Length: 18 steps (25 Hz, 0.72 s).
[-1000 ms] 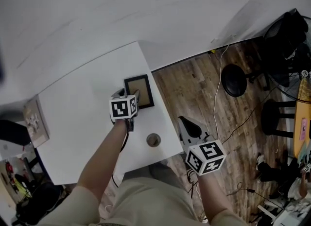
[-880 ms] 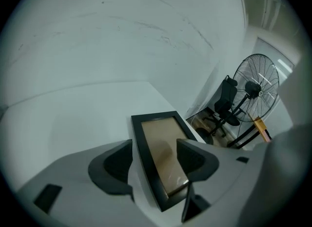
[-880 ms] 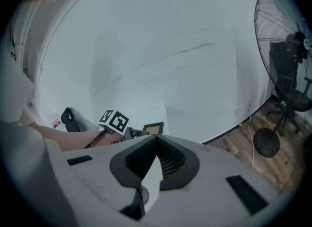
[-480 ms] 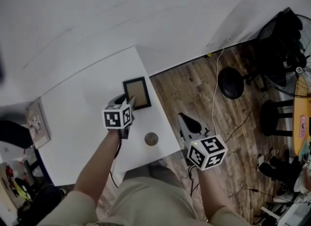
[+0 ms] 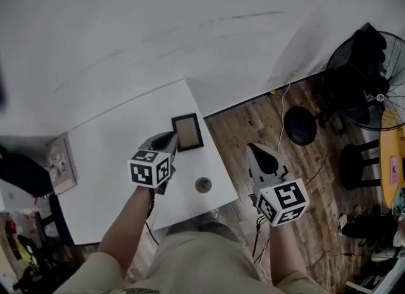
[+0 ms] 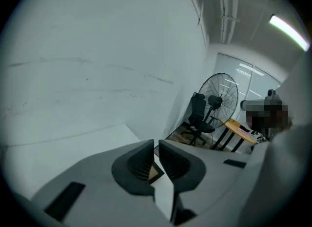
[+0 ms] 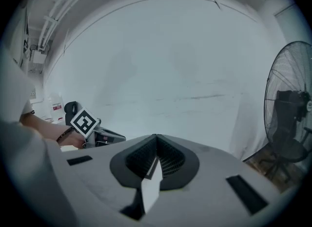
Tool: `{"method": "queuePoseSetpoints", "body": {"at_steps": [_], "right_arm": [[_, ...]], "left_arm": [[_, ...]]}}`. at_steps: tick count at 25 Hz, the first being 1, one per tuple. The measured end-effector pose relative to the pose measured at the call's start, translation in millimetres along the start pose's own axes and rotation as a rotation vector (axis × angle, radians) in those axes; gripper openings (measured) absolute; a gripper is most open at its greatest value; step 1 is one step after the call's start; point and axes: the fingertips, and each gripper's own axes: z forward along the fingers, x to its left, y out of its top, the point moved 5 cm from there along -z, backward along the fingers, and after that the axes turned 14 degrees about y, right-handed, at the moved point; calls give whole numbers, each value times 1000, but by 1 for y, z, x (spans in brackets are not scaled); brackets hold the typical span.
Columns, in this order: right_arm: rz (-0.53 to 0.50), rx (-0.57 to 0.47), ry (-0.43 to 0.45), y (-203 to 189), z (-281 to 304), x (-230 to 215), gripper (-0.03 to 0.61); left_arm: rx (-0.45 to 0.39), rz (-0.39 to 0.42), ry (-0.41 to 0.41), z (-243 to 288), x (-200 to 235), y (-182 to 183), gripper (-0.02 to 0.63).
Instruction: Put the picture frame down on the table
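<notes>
Your left gripper point(image 5: 168, 140) has backed off the frame point(image 5: 187, 132), jaws barely apart and empty, leaving it flat by the table's point(image 5: 107, 160) far-right corner, seemingly done.

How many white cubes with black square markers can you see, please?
2: one on the left gripper over the white table, one on the right gripper over the wooden floor. None seems hidden.

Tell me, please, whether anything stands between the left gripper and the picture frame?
Nothing visible does. The picture frame lies flat on the white table, just beyond the left gripper, whose jaws are slightly apart. The small round object sits off to the side.
</notes>
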Motion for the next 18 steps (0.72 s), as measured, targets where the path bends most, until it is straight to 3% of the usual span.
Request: {"method": "queuePoseSetpoints", "body": {"at_steps": [5, 11, 18], "right_arm": [[-43, -105, -4, 37, -32, 19, 23], [-17, -223, 22, 64, -62, 40, 23], [-50, -261, 54, 81, -88, 68, 23]], "left_arm": [[-123, 68, -35, -55, -11, 34, 38], [-268, 40, -96, -120, -13, 65, 21], [-355, 83, -145, -169, -30, 73, 21]]}}
